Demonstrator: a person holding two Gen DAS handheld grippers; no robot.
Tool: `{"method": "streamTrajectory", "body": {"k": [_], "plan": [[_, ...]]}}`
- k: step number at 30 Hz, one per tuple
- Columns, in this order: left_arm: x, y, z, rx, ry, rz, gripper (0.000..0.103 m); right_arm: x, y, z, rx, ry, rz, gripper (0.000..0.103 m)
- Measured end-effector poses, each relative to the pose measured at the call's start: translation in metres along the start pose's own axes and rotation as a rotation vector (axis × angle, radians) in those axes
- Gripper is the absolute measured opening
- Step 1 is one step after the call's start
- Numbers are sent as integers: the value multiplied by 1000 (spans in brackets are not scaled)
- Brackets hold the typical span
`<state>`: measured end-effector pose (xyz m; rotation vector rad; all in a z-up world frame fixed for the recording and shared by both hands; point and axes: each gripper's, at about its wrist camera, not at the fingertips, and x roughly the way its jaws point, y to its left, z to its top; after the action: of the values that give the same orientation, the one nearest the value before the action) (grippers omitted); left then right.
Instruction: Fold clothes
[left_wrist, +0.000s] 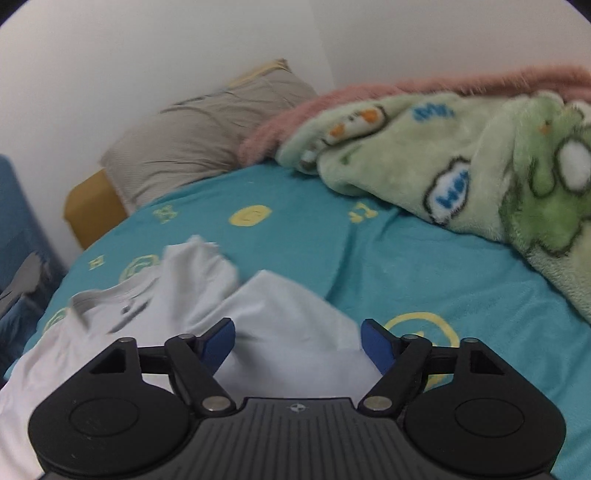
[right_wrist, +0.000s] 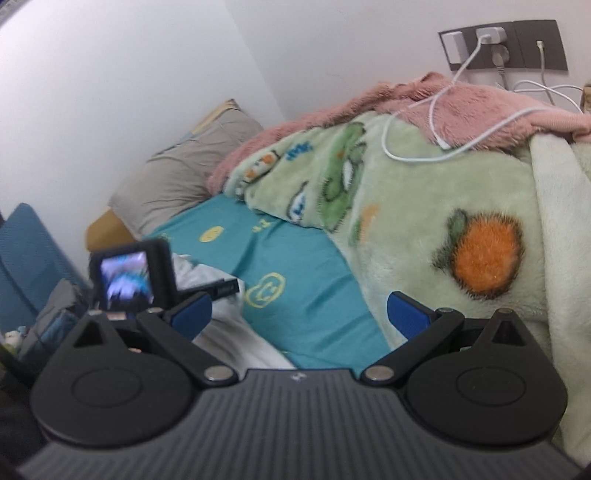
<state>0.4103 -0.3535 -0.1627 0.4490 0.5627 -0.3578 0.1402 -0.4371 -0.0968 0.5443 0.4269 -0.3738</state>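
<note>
Lower left of frame, on teal sheet (left_wrist: 369, 266): white shirt (left_wrist: 280, 332) lay rumpled | left gripper (left_wrist: 297, 341) wide, empty, over the cloth; right gripper (right_wrist: 299, 314) wide, empty | risk, we judged: blurred approach could pinch several layers, skewing fold | green blanket (left_wrist: 480, 166) crowded right side; pillow (left_wrist: 207, 136) upper left.

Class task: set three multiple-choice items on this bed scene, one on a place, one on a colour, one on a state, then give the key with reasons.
1. Where does the white shirt lie?
A on the pillow
B on the teal sheet
C on the blanket

2. What colour are the gripper pads?
A blue
B red
C yellow

3. How does the left gripper stand?
A shut on the shirt
B open
C shut, empty

Key: B, sheet shows around the shirt; A, both pads are blue; B, pads stand apart, nothing clamped.
</note>
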Motion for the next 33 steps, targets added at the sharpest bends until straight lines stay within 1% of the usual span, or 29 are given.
{"method": "streamTrajectory", "body": {"k": [2, 3, 4, 5, 6, 7, 8, 9, 10, 13, 14, 15, 18, 20, 22, 25, 27, 29, 30, 31, 32, 33], "plan": [[18, -12, 2, 50, 30, -34, 71, 11, -2, -4, -6, 9, -22, 103], [27, -18, 2, 88, 50, -31, 68, 16, -3, -6, -5, 22, -25, 103], [35, -23, -1, 131, 74, -2, 58, 22, -4, -8, -1, 36, -24, 103], [42, -28, -4, 173, 97, 27, 52, 27, -4, -10, 4, 46, -23, 103], [44, -28, -5, 180, 95, 30, 51, 31, -4, -12, 7, 55, -22, 103], [47, -28, -6, 186, 91, 32, 37, 35, -4, -13, 11, 63, -21, 103], [47, -25, -3, 173, 100, 29, 16, 38, -4, -14, 9, 70, -21, 103], [45, -18, 0, 133, 100, 18, 10, 39, -3, -15, 5, 72, -23, 103], [43, -11, 4, 93, 100, 6, 9, 40, -2, -16, -1, 72, -24, 103], [16, 31, 16, -74, -22, -126, 7, 39, -2, -17, 1, 72, -23, 103], [7, 46, 21, -120, -46, -152, 7, 39, -3, -17, 6, 74, -21, 103], [-1, 65, 24, -192, -69, -208, 7, 38, -3, -17, 10, 76, -20, 103], [-29, 127, 29, -407, -204, -367, 7, 36, -2, -16, 14, 79, -17, 103], [-39, 169, 23, -564, -251, -423, 7, 33, 1, -17, 10, 77, -12, 103], [-38, 208, 9, -720, -252, -443, 7, 32, 4, -17, -3, 74, -11, 103], [-34, 248, -23, -811, -224, -313, 8, 30, 5, -18, -7, 71, -10, 103], [-22, 265, -48, -828, -113, -190, 8, 30, 6, -18, -8, 70, -12, 103], [-9, 275, -70, -829, 0, -110, 11, 31, 6, -18, -8, 74, -11, 103], [-9, 278, -78, -847, 10, -112, 14, 32, 7, -18, -9, 76, -12, 103], [-10, 282, -86, -866, 18, -114, 27, 32, 7, -18, -11, 77, -13, 103], [-10, 285, -93, -884, 26, -117, 47, 32, 7, -19, -14, 78, -12, 103], [-10, 288, -101, -903, 34, -119, 53, 33, 8, -19, -17, 79, -12, 103]]}}
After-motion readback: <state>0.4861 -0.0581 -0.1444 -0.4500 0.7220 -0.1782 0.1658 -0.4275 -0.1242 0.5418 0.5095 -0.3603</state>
